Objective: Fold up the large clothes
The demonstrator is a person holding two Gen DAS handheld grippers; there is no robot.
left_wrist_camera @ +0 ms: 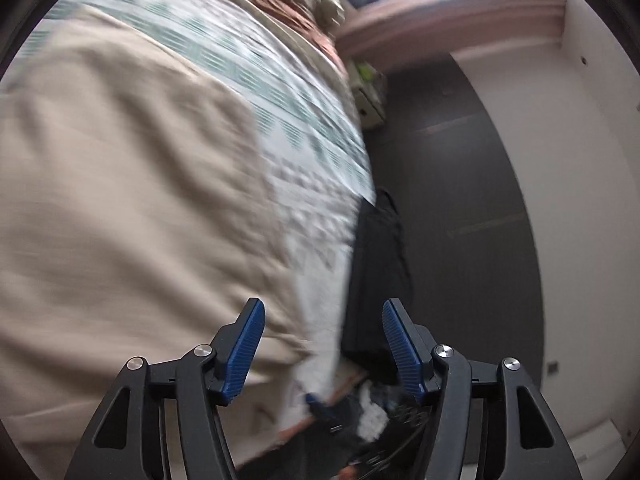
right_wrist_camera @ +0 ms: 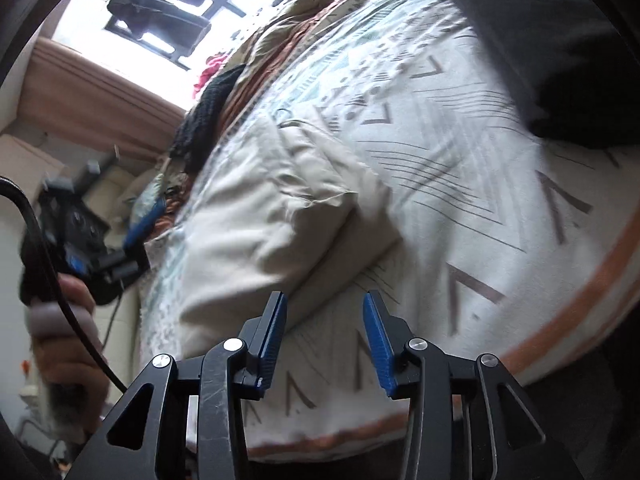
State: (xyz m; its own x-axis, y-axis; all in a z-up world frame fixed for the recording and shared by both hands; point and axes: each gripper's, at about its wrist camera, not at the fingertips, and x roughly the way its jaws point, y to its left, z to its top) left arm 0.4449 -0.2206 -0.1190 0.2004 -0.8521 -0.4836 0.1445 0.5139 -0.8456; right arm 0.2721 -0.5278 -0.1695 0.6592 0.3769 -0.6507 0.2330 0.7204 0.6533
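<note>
Lying on patterned bedspread (right_wrist_camera: pixel 460 168), beige garment (right_wrist_camera: pixel 256 216), left claw (right_wrist_camera: pixel 132 236) visible only rightward

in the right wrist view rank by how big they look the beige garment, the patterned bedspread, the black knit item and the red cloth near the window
1. Patterned bedspread
2. Beige garment
3. Black knit item
4. Red cloth

The last two lie farther from the camera, so their true sizes are uncertain.

Both wrist views close, tilted; share bed (left_wrist_camera: pixel 304 120).
</note>
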